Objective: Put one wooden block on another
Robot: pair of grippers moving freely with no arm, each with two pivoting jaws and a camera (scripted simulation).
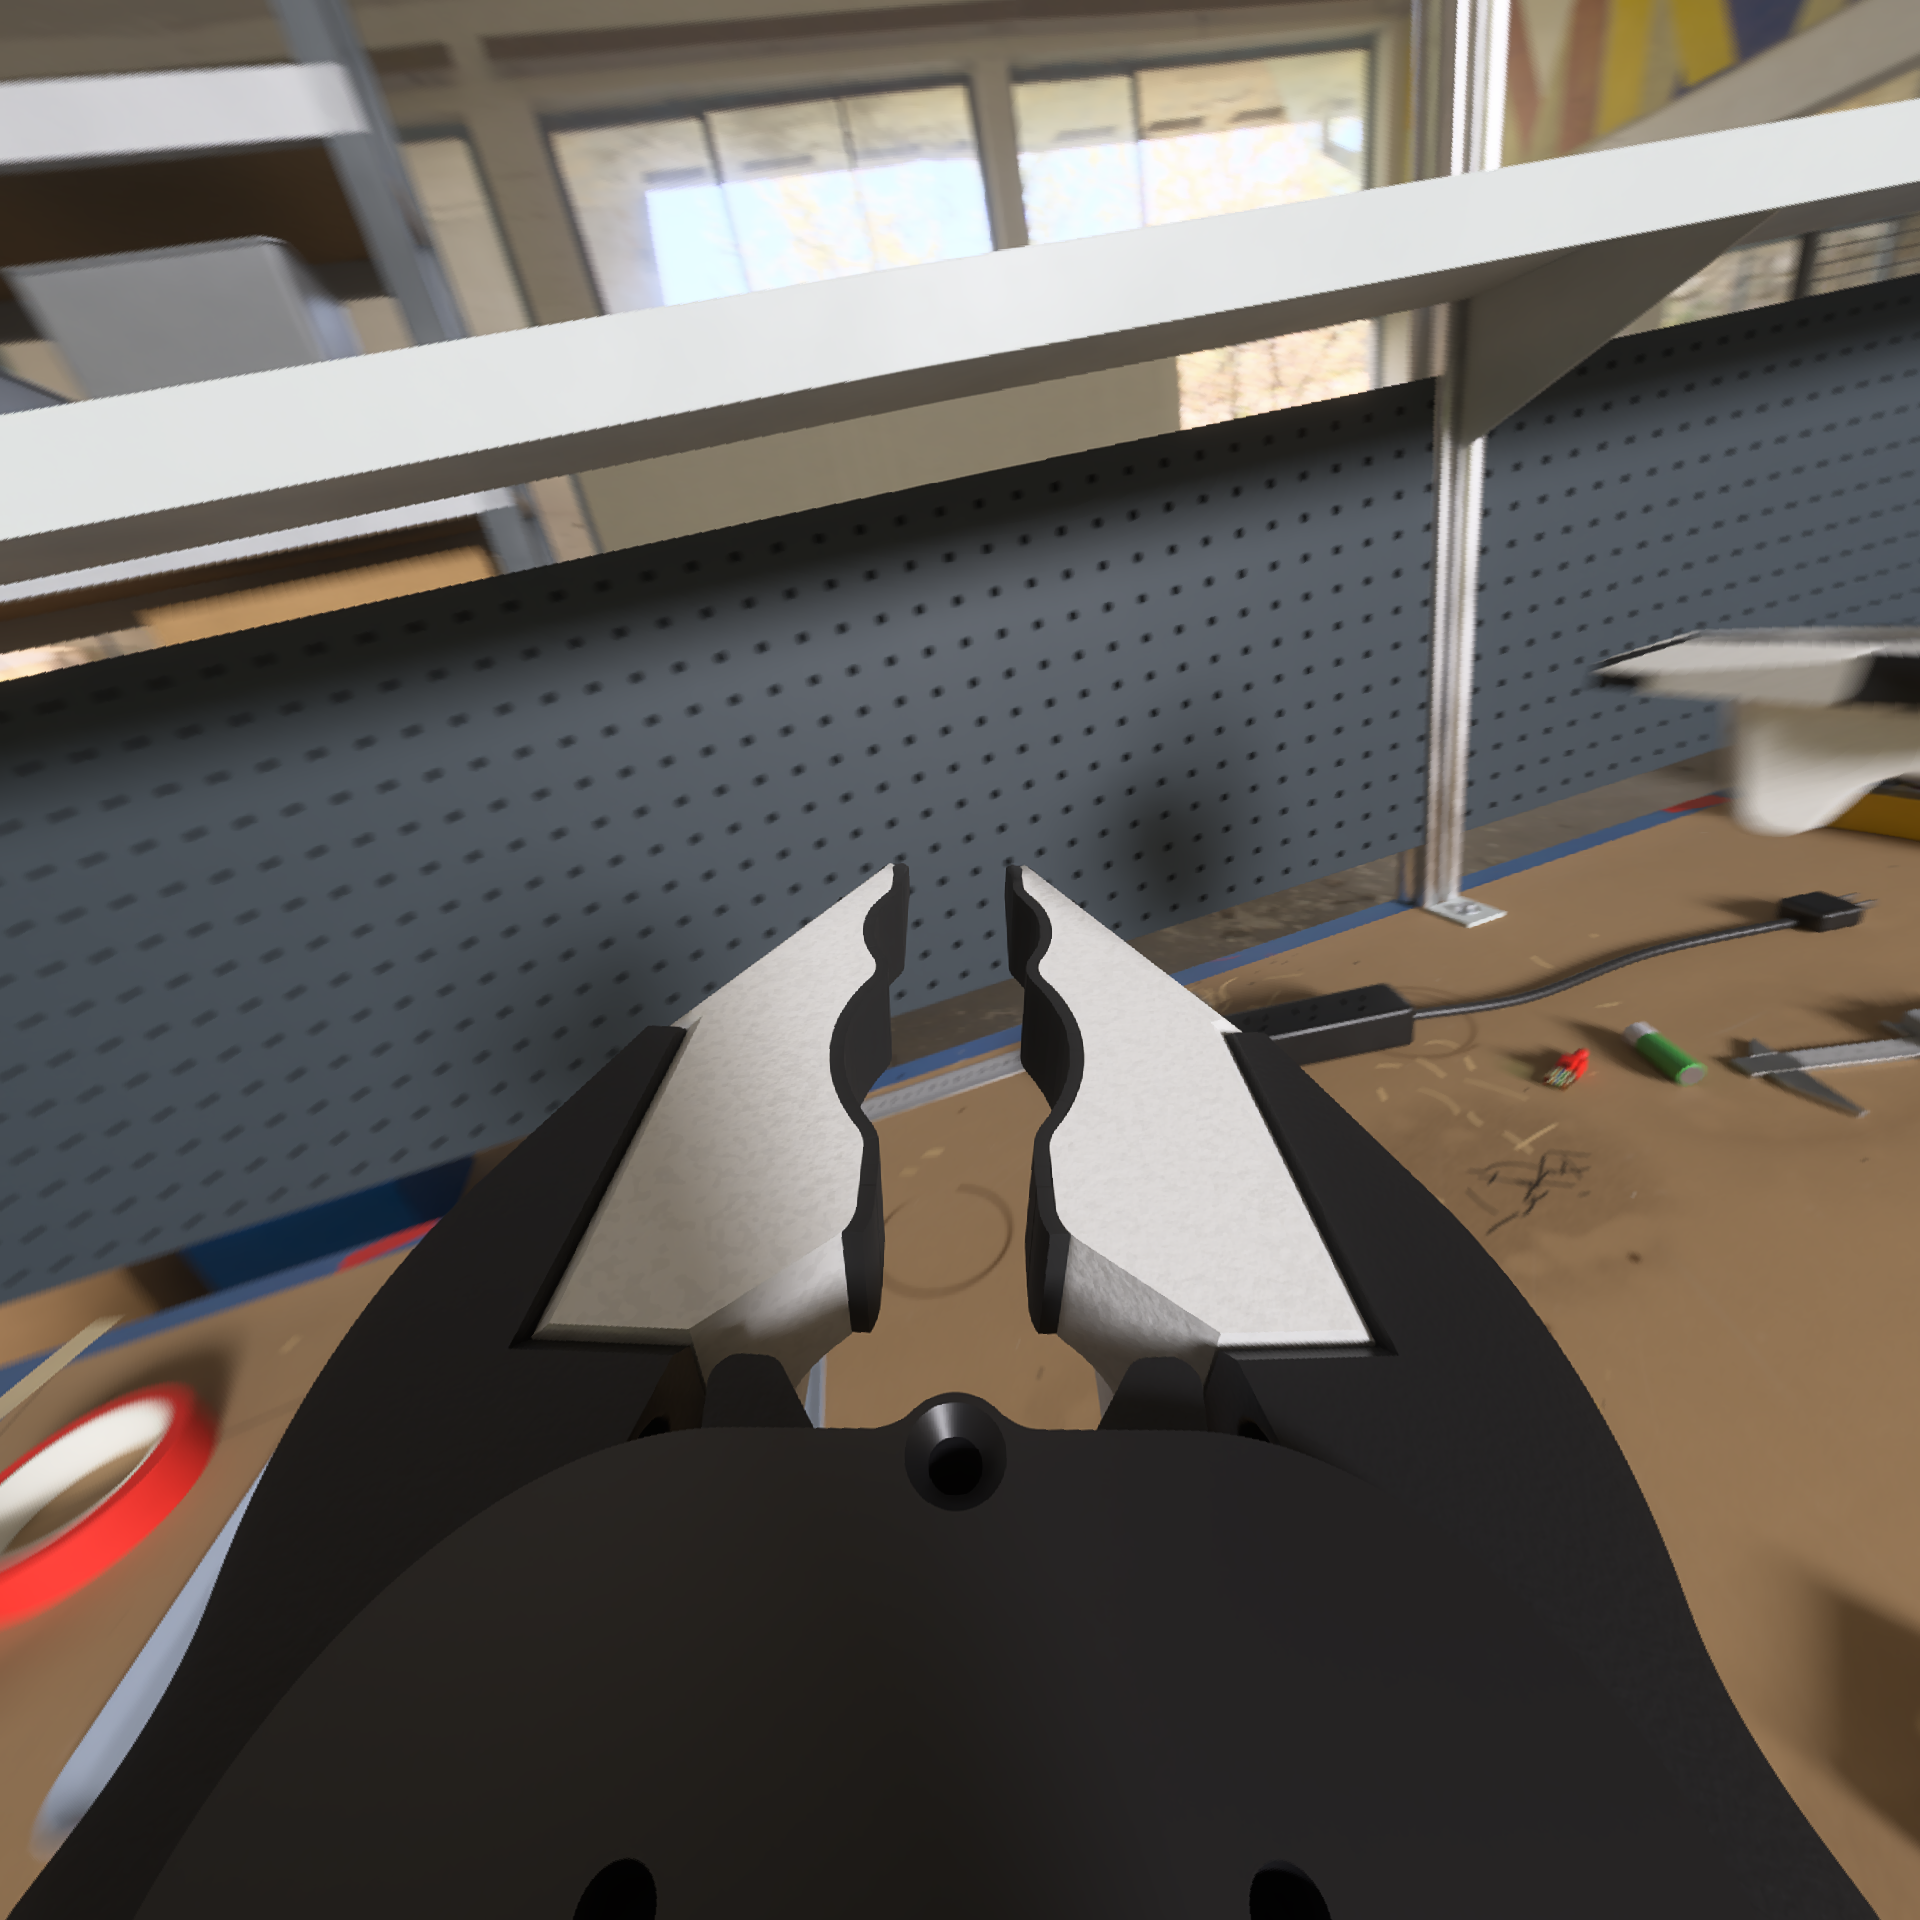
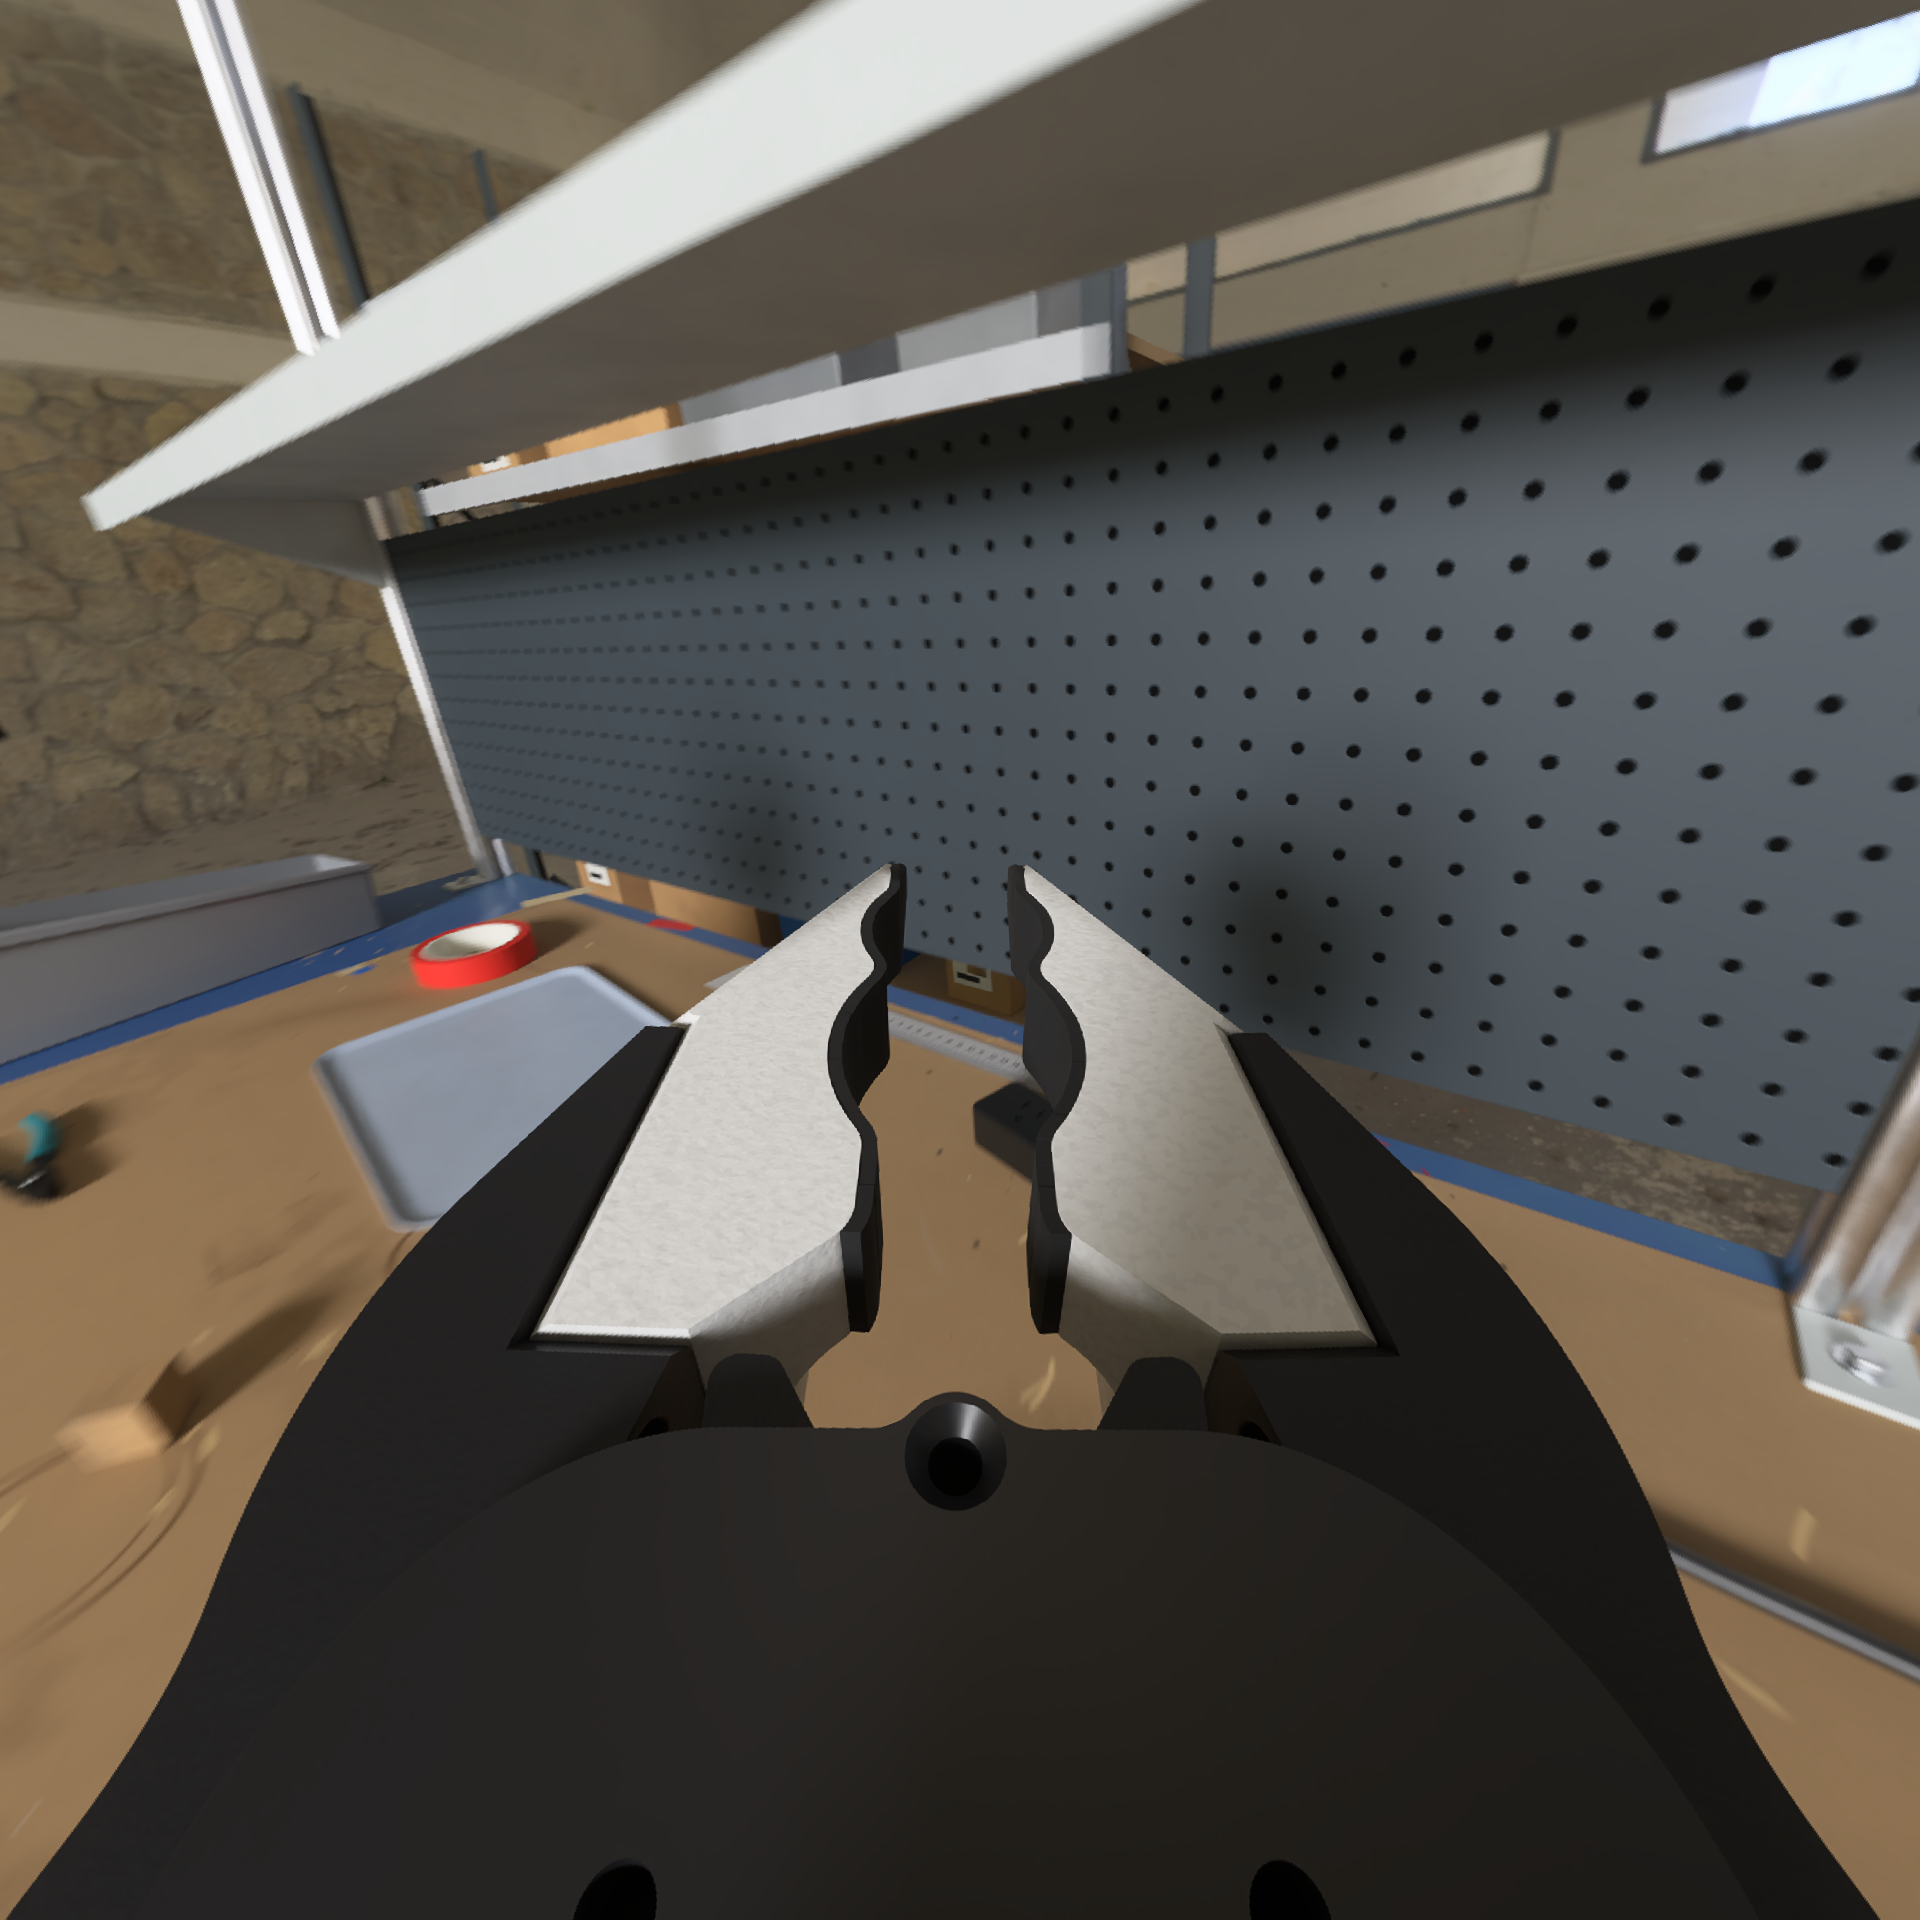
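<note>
Both the left claw (image 1: 956,883) and right claw (image 2: 956,883) hang spread and empty, so tip the right one down toward the blurred wooden block (image 2: 120,1429) at that view's lower left on the worktop (image 2: 1403,1351) before closing.

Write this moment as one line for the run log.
left claw: open, empty | right claw: open, empty | wooden block: on bench, blurred, not gripped | stacking: not started

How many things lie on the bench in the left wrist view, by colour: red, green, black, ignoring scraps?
Red: 2, tape roll, small clip
Green: 1, cylinder
Black: 1, corded power strip
Total: 4
</note>
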